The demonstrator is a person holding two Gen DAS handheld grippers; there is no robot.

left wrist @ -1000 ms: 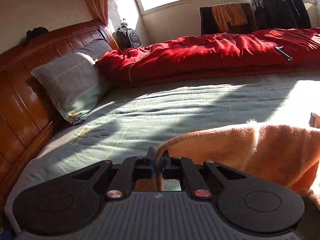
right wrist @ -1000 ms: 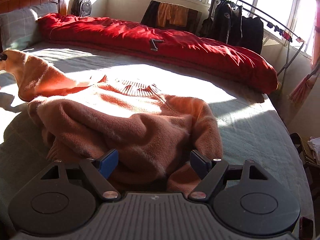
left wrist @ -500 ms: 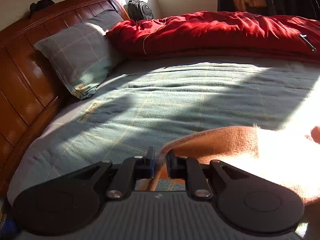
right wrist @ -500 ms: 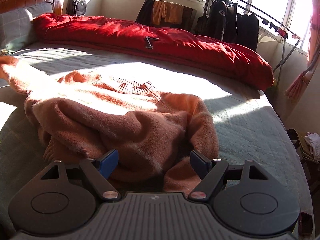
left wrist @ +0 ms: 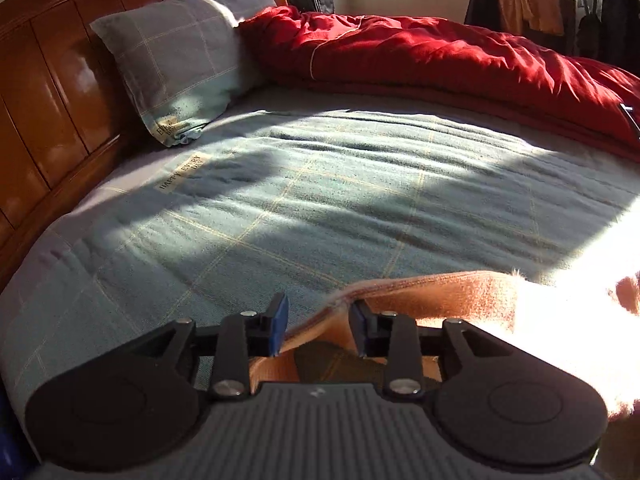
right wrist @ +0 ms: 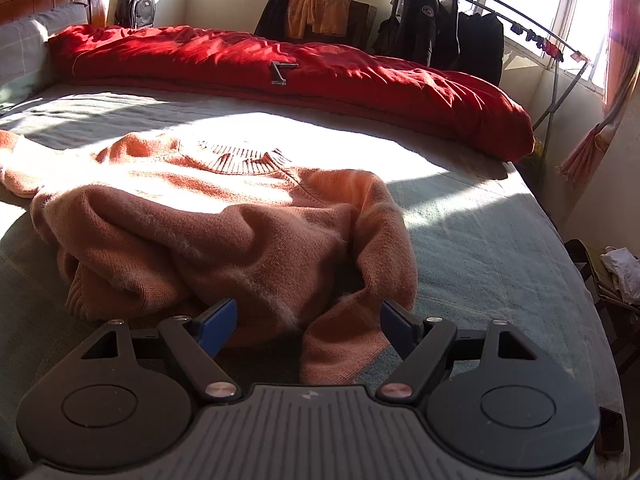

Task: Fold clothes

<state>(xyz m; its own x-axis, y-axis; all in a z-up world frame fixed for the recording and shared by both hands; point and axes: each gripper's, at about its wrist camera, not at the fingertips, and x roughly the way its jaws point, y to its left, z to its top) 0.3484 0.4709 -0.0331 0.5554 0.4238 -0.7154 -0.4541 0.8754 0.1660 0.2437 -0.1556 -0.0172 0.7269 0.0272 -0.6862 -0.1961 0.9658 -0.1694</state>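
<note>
A wide bed with a grey-green checked cover fills both views, and a wooden headboard stands at its head. A long red quilt lies rolled along the far side of the bed, and a grey checked pillow leans against the headboard. Behind the quilt a rack of dark jackets stands under the window, and a dark backpack sits in the corner.

The orange sweater lies in the middle of the bed, front side up, with its ribbed collar toward the quilt. Its lower part is bunched in thick folds, and one sleeve stretches out to the left edge of the right wrist view.

The right hand-held gripper hangs just over the near edge of the sweater with its jaws spread wide; the bunched cloth lies between and below the blue pads, but they do not press on it.

The left hand-held gripper is at the end of the sleeve. Its jaws are opening, the hem of the sleeve lies loose between them and nothing is clamped
</note>
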